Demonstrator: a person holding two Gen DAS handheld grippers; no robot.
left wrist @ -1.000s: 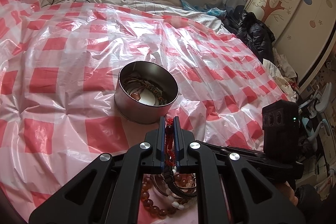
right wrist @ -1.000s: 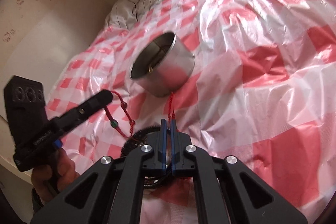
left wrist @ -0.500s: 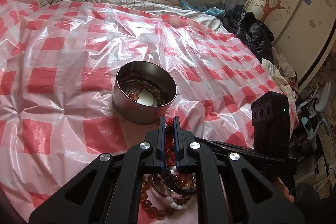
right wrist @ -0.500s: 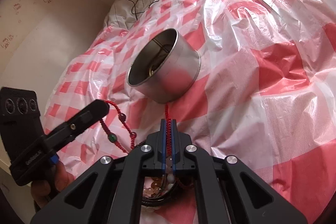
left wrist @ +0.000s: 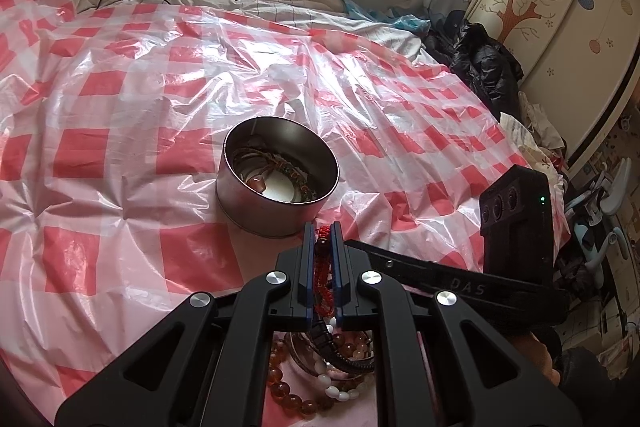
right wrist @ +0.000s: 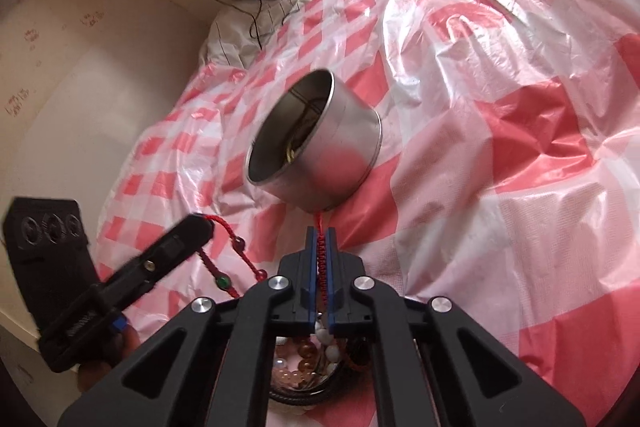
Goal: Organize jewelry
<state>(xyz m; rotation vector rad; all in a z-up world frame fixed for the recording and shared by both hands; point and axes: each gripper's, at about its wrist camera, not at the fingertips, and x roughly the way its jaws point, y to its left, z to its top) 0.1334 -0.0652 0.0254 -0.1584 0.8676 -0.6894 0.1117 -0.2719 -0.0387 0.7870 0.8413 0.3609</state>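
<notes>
A red cord bracelet (right wrist: 234, 245) with dark and green beads is stretched between both grippers, just in front of the round metal tin (left wrist: 276, 183). My left gripper (left wrist: 322, 229) is shut on a beaded part of the cord. My right gripper (right wrist: 321, 233) is shut on its braided red end. In the right wrist view the left gripper (right wrist: 200, 227) reaches in from the left, and the tin (right wrist: 316, 147) stands just beyond. The tin holds several bracelets. A pile of bead bracelets (left wrist: 320, 371) lies under the grippers.
A red-and-white checked plastic sheet (left wrist: 120, 147) covers the bed. Dark clothes (left wrist: 484, 67) are heaped at the bed's far right edge beside a painted wardrobe (left wrist: 552, 7). A cable (right wrist: 256, 23) and folded bedding lie near the wall.
My right gripper has shifted and rolled a little, closer to the tin, and the red cord now runs between its pads. The left gripper has stayed put.
</notes>
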